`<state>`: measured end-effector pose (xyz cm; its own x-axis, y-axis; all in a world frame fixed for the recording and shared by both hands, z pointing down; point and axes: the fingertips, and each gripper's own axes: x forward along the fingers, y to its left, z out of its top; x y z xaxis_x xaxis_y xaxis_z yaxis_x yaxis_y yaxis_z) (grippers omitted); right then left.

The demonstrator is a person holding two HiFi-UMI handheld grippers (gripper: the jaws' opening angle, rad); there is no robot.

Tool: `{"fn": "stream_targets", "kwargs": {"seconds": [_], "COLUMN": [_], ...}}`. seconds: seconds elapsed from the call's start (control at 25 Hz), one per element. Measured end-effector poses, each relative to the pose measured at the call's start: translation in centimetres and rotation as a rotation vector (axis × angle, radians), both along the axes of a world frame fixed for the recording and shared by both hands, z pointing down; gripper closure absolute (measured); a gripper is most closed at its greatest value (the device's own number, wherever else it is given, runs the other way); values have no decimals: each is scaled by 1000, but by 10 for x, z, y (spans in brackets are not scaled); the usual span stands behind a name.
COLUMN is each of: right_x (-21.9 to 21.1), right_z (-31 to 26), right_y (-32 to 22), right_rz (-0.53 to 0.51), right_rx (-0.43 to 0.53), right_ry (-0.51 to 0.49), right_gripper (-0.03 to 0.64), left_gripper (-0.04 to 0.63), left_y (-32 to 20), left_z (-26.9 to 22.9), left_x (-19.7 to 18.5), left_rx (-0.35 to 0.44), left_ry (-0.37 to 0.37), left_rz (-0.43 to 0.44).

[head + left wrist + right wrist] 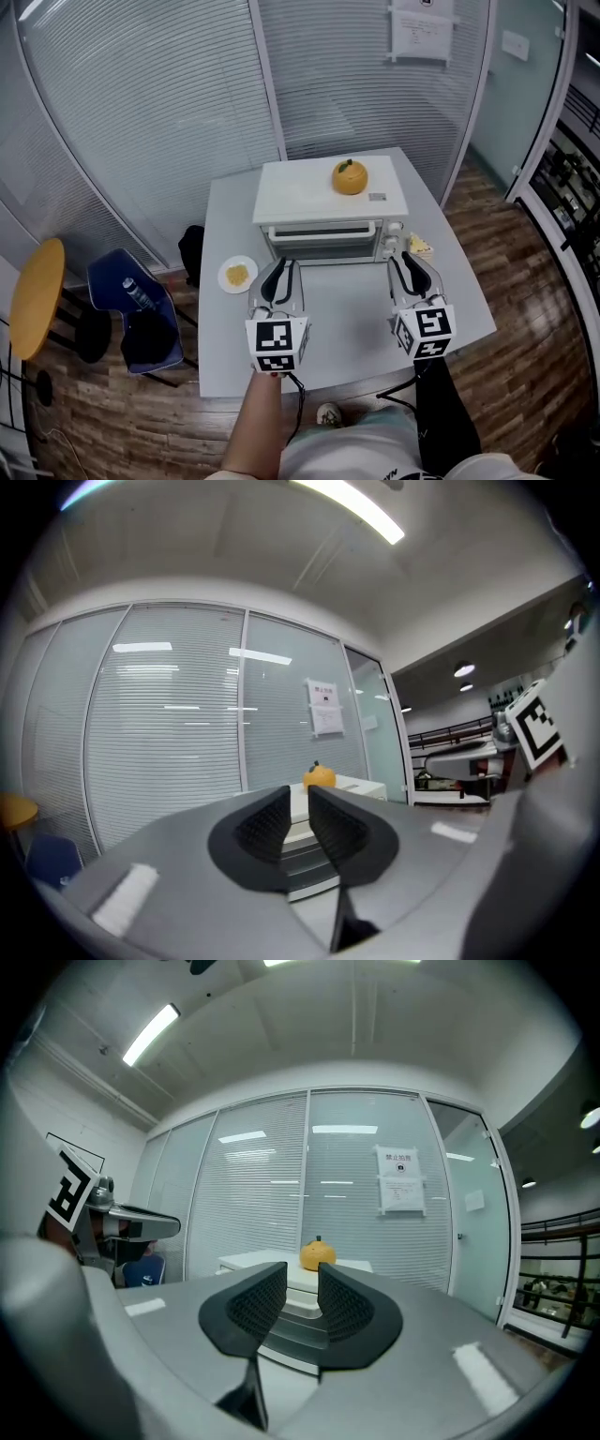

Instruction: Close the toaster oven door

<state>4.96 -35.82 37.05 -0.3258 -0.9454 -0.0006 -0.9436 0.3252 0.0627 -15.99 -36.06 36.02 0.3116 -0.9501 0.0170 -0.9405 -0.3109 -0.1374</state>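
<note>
A white toaster oven (330, 199) stands at the back of the grey table (347, 323), with an orange (350, 176) on its top. Its glass door (323, 242) faces me and looks upright against the oven's front. My left gripper (281, 266) hovers just before the door's left end, jaws shut and empty. My right gripper (410, 258) hangs by the oven's right front corner, pads only a slim gap apart with nothing between them. In the left gripper view the left gripper (300, 803) points toward the orange (319, 776). The right gripper (302, 1283) likewise frames the orange (318, 1254).
A small white plate (238, 275) with yellow food sits left of the oven. A yellowish item (419, 247) lies at its right. Beside the table's left edge stand a blue chair (131, 319) and a yellow stool (37, 295). Glass walls with blinds rise behind.
</note>
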Motion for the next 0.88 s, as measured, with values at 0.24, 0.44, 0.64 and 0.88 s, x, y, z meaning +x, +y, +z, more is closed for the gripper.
{"fn": "stream_targets", "kwargs": {"seconds": [0.24,0.44,0.64,0.88], "right_x": [12,31,48,55], "right_z": [-2,0,6,9], "right_y": [36,72,107,139], "right_rz": [-56,-104,-157,-211], "right_rx": [3,0,-4,-3], "right_ry": [-13,-12,-6,-13], "right_gripper": [534,532,534,537], "left_gripper": [480,480,480,501], "left_y": [44,86,127,164], "left_z": [-3,3,5,3], "left_x": [28,49,72,80], "left_rx": [1,-23,-16,6], "left_ry": [5,7,15,-7], "left_rz": [2,-44,-69,-112]}}
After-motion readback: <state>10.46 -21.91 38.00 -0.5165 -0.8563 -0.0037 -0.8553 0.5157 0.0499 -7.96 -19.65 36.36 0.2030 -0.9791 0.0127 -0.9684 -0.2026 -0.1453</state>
